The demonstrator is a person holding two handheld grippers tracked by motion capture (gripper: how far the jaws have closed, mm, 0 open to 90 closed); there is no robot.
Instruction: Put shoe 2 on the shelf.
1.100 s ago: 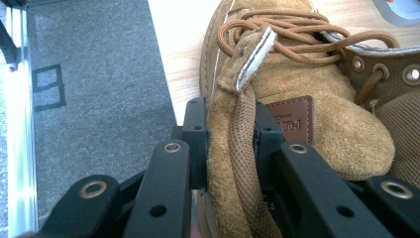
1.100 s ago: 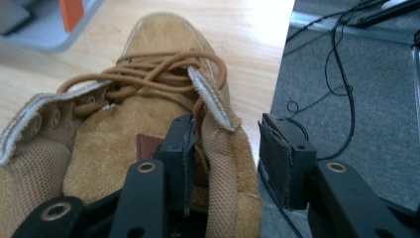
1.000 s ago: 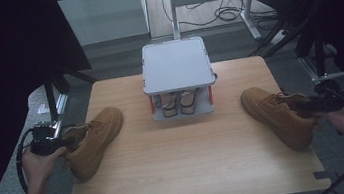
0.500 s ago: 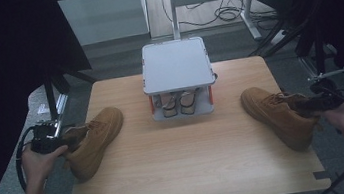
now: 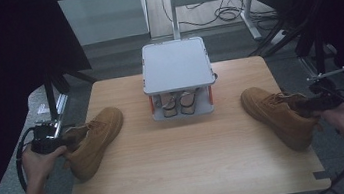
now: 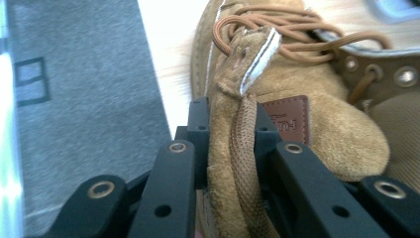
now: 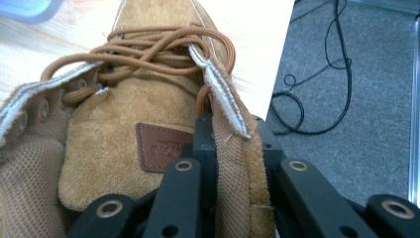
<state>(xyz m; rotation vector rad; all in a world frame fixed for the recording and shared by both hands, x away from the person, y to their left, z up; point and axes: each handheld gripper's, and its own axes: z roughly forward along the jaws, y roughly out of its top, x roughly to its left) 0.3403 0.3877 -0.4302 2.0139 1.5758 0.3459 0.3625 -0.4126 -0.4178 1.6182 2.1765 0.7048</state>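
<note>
Pinching the left boot (image 5: 96, 140) collar with left gripper (image 6: 232, 144) fingers, clamping the right boot (image 5: 278, 113) collar with right gripper (image 7: 236, 144) fingers, both having just been closing.

The right gripper (image 7: 233, 148) has its two black fingers (image 7: 205, 144) closed further on the upright side flap of a tan suede lace-up boot (image 7: 124, 144), pinching the collar between them. A brown leather label (image 7: 161, 147) sits on the tongue. The boot rests on a pale wooden surface (image 7: 257, 39); beyond its edge, black cables (image 7: 317, 89) lie on grey carpeted floor (image 7: 356, 139).
</note>
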